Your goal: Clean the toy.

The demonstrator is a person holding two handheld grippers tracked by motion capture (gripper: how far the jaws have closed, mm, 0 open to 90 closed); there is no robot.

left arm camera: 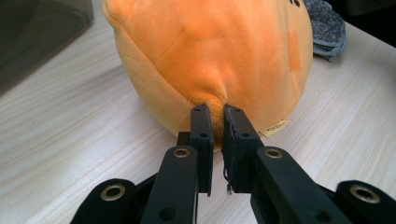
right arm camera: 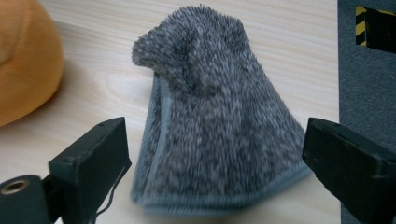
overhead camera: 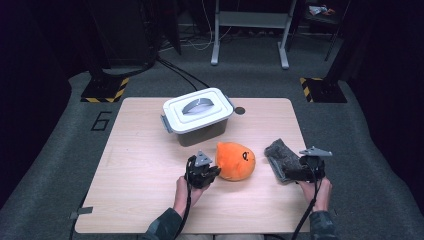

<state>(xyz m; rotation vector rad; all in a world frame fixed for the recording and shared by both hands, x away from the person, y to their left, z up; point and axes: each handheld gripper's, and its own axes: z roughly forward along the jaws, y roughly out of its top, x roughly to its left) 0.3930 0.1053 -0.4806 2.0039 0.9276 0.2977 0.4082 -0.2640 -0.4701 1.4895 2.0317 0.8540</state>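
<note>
One orange plush (left arm camera: 210, 51) mid-worktop (overhead camera: 140, 170), left tongs (left arm camera: 215, 114) pinching a fold of it. One grey cloth (right arm camera: 219, 121) just right of it, right tongs (right arm camera: 215, 154) spread wide around it. One lidded box (overhead camera: 197, 112) behind.

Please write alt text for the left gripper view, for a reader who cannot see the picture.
The left hand-held gripper pinches a fold of fabric low on an orange plush toy, its two black jaws nearly closed on it. The toy rests on a pale wooden table, and a grey fuzzy cloth lies behind it at the upper right.
</note>
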